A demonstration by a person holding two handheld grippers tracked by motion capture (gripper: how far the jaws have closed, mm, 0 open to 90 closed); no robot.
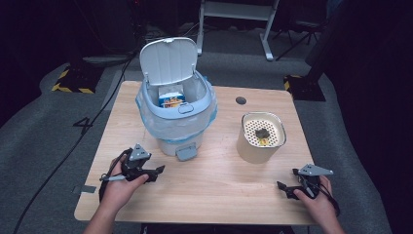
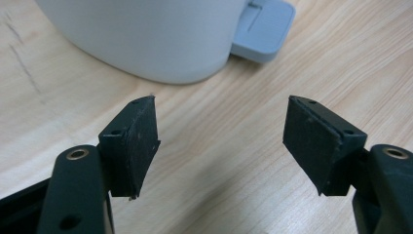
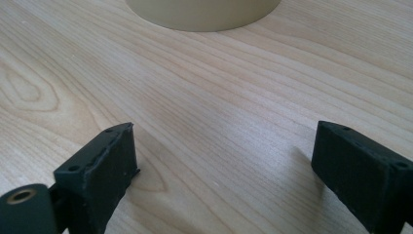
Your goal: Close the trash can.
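Resting on: a light wooden tabletop [image 1: 209,190], where a person's two hands each hold a hand-held gripper near the front edge.
Left hand-held gripper [image 1: 155,172]: released, jaws spread wide with nothing between them, low over the wood and pointing toward the bin's base; the left gripper view shows its pads [image 2: 134,146] apart over bare wood.
Right hand-held gripper [image 1: 285,189]: released as well, jaws wide apart and empty, near the front right corner.
Pedal bin [image 1: 176,114]: white and grey, lid [image 1: 168,61] raised, a blue liner at the rim, a printed carton [image 1: 171,96] inside; its foot pedal [image 1: 186,152] faces the person.
Beige container [image 1: 260,138]: right of the bin, well apart from it, with a perforated top and a small dark object [image 1: 263,132] on it.
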